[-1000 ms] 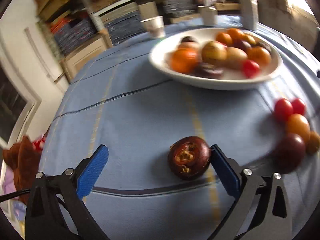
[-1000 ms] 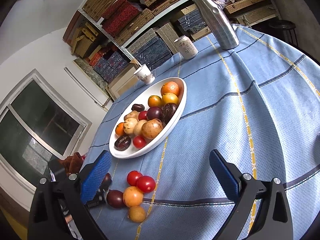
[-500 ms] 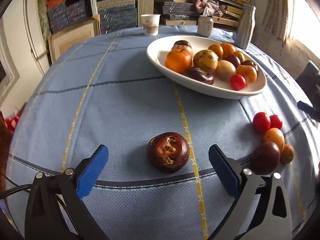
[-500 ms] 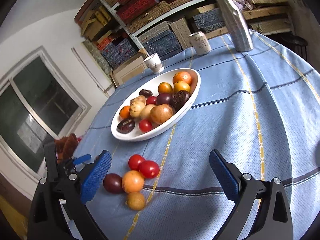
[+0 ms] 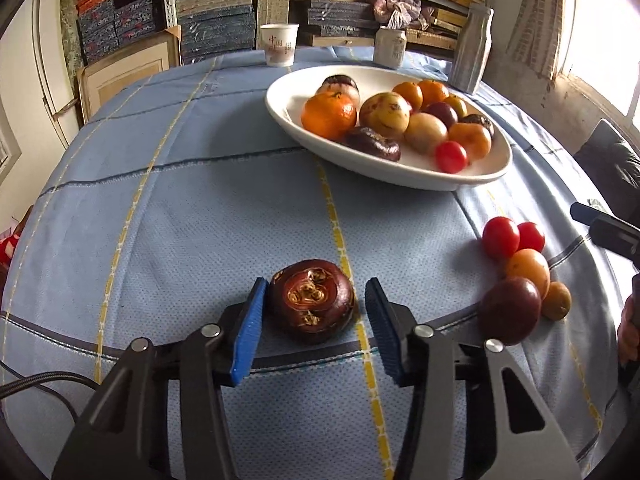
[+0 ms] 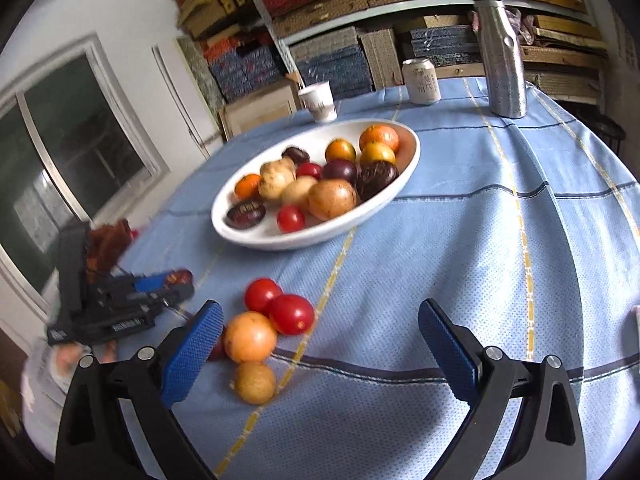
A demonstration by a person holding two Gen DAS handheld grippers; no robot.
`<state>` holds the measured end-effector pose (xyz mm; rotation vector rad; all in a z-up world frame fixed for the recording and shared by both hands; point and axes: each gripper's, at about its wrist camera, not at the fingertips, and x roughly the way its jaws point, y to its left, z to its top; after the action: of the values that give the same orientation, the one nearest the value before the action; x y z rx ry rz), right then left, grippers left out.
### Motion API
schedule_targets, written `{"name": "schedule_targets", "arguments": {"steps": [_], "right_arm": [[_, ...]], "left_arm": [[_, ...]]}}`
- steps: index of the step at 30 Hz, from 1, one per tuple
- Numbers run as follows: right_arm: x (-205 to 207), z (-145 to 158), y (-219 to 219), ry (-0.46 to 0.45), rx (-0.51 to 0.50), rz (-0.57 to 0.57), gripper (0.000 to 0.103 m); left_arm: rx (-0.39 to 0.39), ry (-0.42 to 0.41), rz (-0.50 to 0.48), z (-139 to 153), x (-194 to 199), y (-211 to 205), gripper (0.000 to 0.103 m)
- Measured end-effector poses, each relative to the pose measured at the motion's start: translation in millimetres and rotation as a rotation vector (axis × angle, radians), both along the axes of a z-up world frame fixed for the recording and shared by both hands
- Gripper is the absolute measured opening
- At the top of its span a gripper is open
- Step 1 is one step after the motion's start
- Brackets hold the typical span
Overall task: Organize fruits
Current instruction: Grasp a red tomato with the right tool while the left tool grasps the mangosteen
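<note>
Left tool blurred in right view, half hiding dark fruit.

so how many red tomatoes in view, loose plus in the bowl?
3 visible: two touching on the cloth, tomato and tomato, and one tomato at the near end of the bowl. More may hide under other fruit.

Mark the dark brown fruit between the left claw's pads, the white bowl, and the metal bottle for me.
dark brown fruit (image 5: 311, 304): left wrist view, on its scarred top face.
white bowl (image 5: 404, 174): left wrist view, on its near outer wall.
metal bottle (image 6: 502, 60): right wrist view, on the middle of its body.
</note>
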<state>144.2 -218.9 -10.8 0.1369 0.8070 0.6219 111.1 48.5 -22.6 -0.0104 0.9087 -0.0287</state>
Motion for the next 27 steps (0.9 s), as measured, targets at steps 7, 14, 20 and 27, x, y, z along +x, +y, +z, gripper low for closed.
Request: {"name": "schedule_targets", "arguments": {"steps": [7,14,20,27], "right_arm": [[1,-11,16,0.028,-0.085,0.064,0.058],[13,-14,25,0.094,-0.011,0.112,0.053],[30,-27,17,0.222,0.149,0.127,0.038],[36,-35,12,0.293,0.235,0.134,0.029]], "left_arm": [[0.012,0.004,0.002,-1,3,-2,0.049],[0.022,0.006,-0.005,-2,4,-6,0.052],[0.029,0.009,-0.017,-3,5,-9,0.057],[0.033,0.014,-0.033,-3,5,-11,0.065]]}}
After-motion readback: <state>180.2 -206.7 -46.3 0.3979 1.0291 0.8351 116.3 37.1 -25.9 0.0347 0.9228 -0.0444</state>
